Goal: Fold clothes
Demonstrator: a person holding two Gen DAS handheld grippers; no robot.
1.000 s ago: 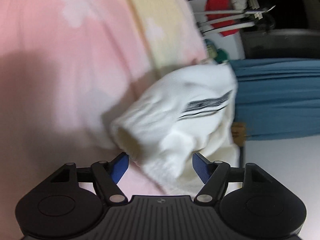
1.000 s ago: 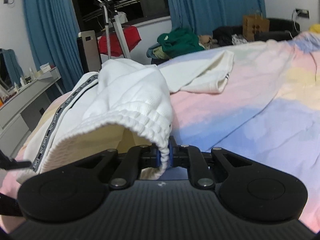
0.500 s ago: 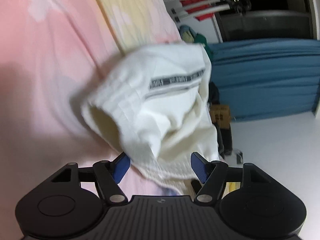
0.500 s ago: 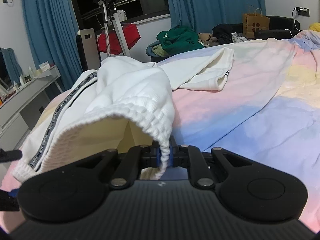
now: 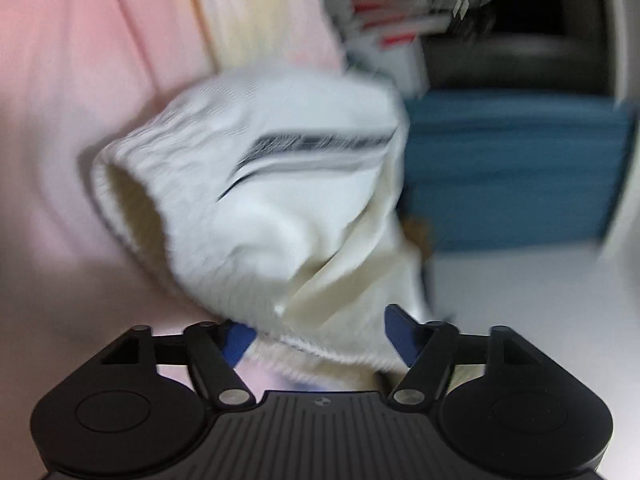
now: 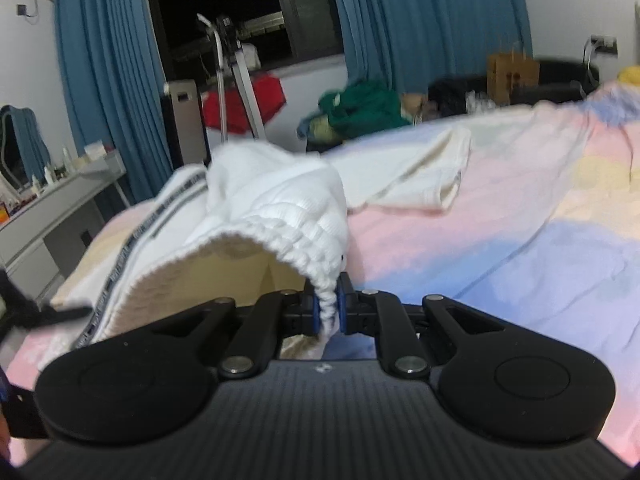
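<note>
A white knit garment (image 6: 276,204) with a black-and-white side stripe and a ribbed elastic band lies bunched on the pastel bedsheet (image 6: 500,248). My right gripper (image 6: 328,308) is shut on the ribbed band and holds it lifted. In the left wrist view the same garment (image 5: 280,200) hangs in front of my left gripper (image 5: 320,334), whose blue fingers stand wide apart with the ribbed edge lying between them. A second cream garment (image 6: 416,176) lies flat further up the bed.
Blue curtains (image 6: 420,20) flank a dark window. A clothes rack with a red item (image 6: 240,100) and a grey dresser (image 6: 52,200) stand on the left. A pile of green clothes (image 6: 360,108) and a paper bag (image 6: 512,76) sit beyond the bed.
The left view has swung and blurred, and the garment's ribbed edge now sits lower between the open left fingers. The right gripper keeps its hold and has lifted the band slightly.
</note>
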